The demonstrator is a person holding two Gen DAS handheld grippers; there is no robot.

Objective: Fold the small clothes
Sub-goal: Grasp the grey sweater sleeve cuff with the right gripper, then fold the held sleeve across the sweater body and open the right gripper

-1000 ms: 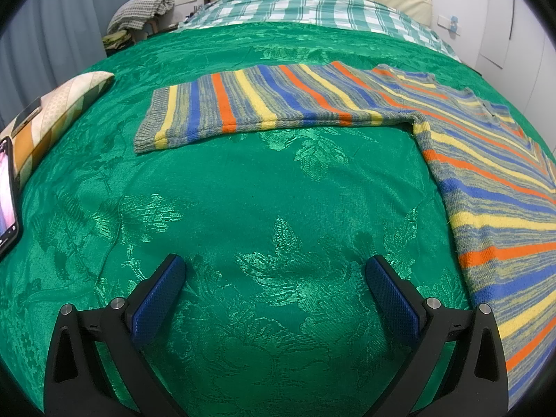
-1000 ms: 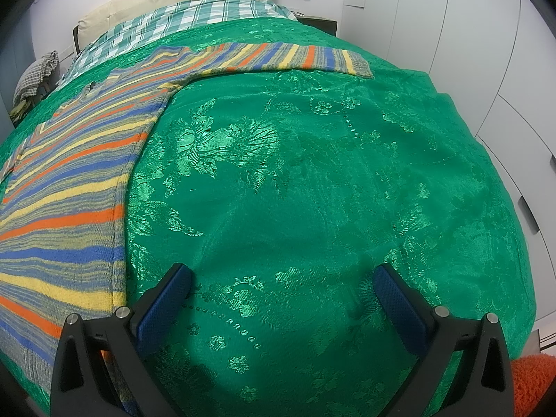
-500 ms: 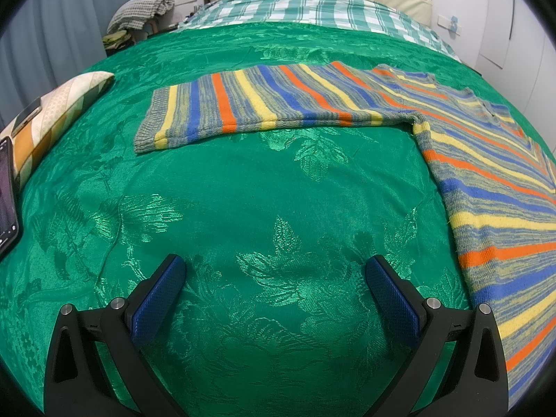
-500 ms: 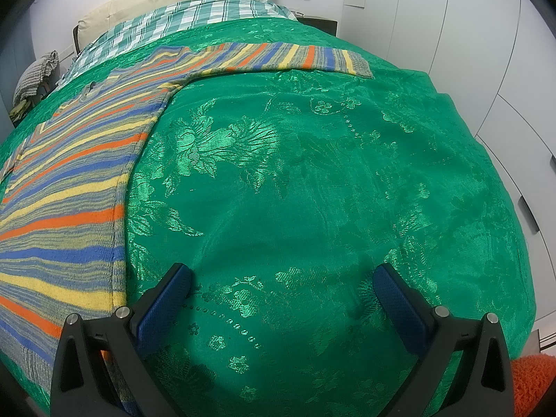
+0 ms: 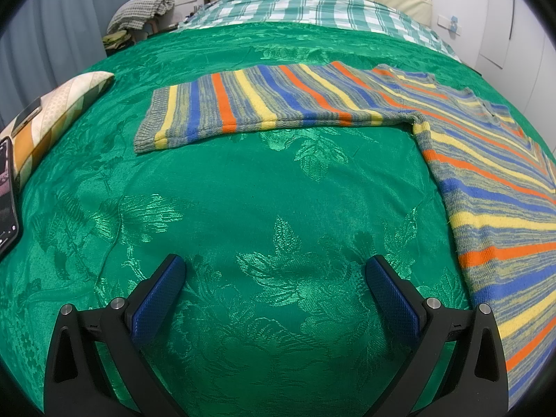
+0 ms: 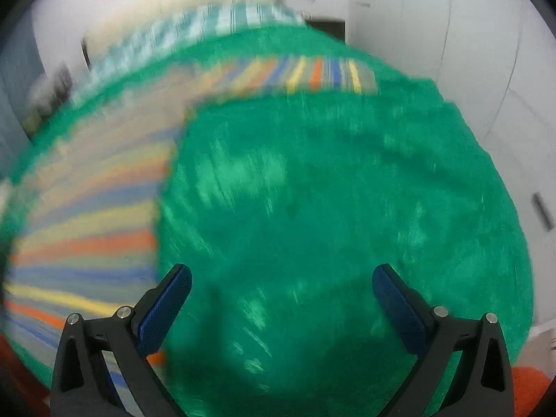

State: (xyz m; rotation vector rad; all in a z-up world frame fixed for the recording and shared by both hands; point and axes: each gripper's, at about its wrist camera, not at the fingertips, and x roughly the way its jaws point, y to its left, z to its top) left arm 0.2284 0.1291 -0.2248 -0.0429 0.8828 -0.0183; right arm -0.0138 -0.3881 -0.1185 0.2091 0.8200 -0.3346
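Note:
A striped knit sweater (image 5: 486,187) in grey, blue, yellow and orange lies flat on the green bedspread (image 5: 243,191). One sleeve (image 5: 264,104) stretches out to the left in the left wrist view. My left gripper (image 5: 274,278) is open and empty above bare bedspread, left of the sweater's body. In the right wrist view the sweater (image 6: 90,215) lies at the left, blurred, with its other sleeve (image 6: 312,73) at the far side. My right gripper (image 6: 281,288) is open and empty, right of the sweater's body.
A patterned cushion (image 5: 59,107) and a phone (image 5: 7,191) lie at the bed's left edge. A checked sheet and cream pillow (image 5: 312,3) lie at the bed's head. White wardrobe doors (image 6: 469,52) stand to the right. An orange rug (image 6: 528,392) shows below the bed.
The right wrist view is now motion-blurred and the bed has shifted within it, so the right gripper has started moving. The left gripper has not moved.

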